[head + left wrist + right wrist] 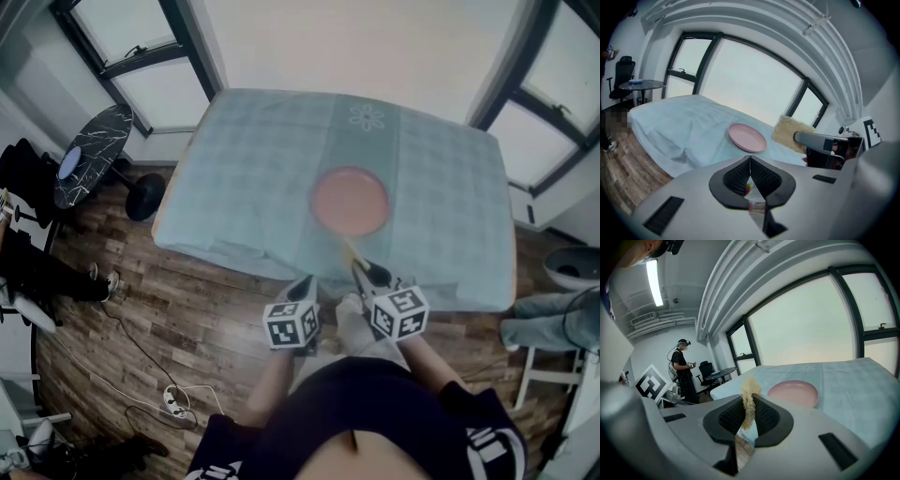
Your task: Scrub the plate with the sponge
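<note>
The right gripper [749, 414] has its jaws clamped on the thin sponge [749, 397], while the left gripper's [750, 165] jaws are pressed together, empty. The pink plate [350, 201] lies mid-way across the table [244, 159], beyond both. Scrubbing seems not yet begun: the next move is to carry the sponge forward and down onto the plate.

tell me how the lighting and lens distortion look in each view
Head view: dim, flat light, with the table edges bowed by the wide lens. Left gripper view: strong fisheye, with the window blown out white. Right gripper view: the ceiling lamp glares, and the sponge looks soft this close to the lens.
</note>
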